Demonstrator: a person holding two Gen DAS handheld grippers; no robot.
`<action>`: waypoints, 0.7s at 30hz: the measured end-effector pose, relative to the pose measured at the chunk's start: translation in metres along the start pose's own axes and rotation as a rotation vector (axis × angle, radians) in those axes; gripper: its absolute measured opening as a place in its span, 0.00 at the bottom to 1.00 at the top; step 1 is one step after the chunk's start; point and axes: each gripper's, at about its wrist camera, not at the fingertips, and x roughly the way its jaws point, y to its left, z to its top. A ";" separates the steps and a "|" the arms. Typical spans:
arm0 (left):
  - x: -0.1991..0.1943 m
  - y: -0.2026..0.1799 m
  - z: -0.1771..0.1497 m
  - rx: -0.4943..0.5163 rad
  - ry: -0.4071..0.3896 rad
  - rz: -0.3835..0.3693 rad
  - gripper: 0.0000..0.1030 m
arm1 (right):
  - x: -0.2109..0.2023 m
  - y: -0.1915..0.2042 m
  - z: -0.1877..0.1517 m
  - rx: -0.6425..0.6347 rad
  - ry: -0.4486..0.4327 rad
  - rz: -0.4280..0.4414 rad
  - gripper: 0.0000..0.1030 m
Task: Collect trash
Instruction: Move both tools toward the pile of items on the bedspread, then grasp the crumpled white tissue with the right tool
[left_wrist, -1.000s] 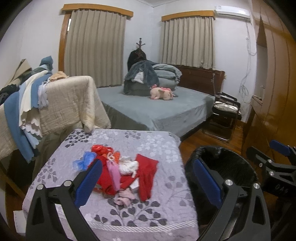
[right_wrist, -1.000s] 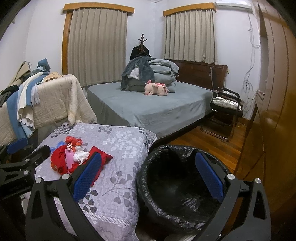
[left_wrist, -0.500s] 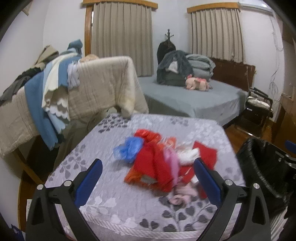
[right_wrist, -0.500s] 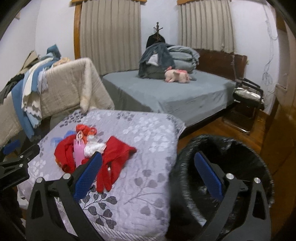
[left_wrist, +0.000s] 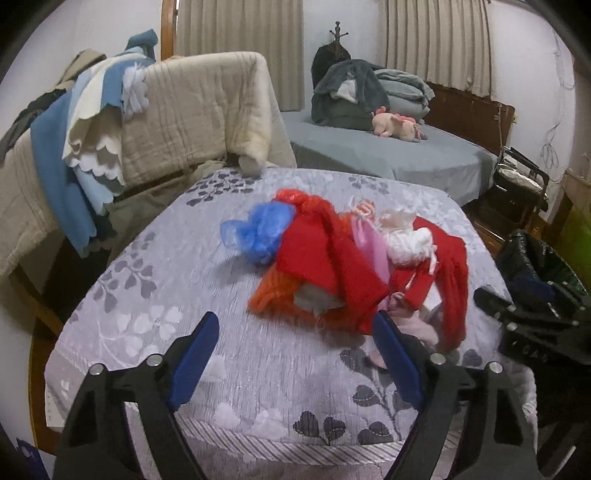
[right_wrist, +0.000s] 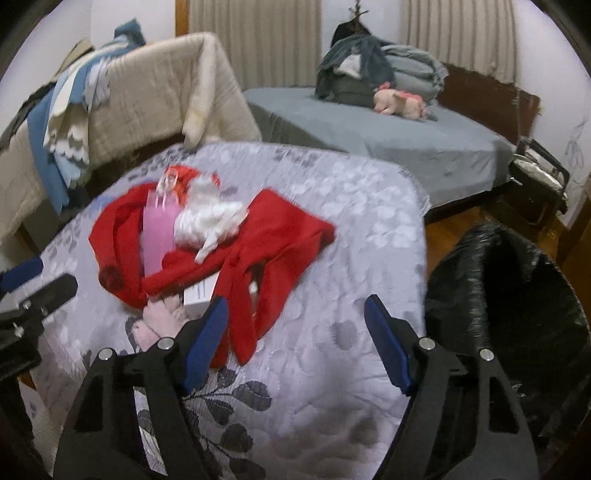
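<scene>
The trash pile (left_wrist: 354, 258) lies in one heap near the middle of the table (left_wrist: 207, 369), on its grey leaf-patterned cover. The left gripper (left_wrist: 295, 354) hangs just short of the heap's near edge, its right finger close by the red and pink pieces. The right gripper (right_wrist: 295, 343) sits at the heap's near right side, its left finger overlapping the trailing end of a red cloth (right_wrist: 266, 254). Both sets of jaws have just been closing, yet they stand apart with nothing pinched between them.

Counted in the heap: one blue plastic bag (left_wrist: 258, 232), one pink bag (right_wrist: 159, 232), one white fluffy bundle (right_wrist: 210, 218), one small white box (right_wrist: 199, 291); the red pieces tangle too much to count. One black-lined bin (right_wrist: 517, 314) stands right of the table.
</scene>
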 end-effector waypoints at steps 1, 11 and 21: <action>0.002 0.001 0.000 -0.002 0.003 0.004 0.81 | 0.006 0.004 -0.001 -0.005 0.016 0.009 0.70; 0.014 0.008 0.003 -0.016 0.024 0.008 0.81 | 0.041 0.019 -0.002 -0.027 0.113 0.101 0.32; 0.014 -0.009 -0.003 0.001 0.036 -0.037 0.81 | 0.016 0.003 -0.008 -0.043 0.097 0.098 0.06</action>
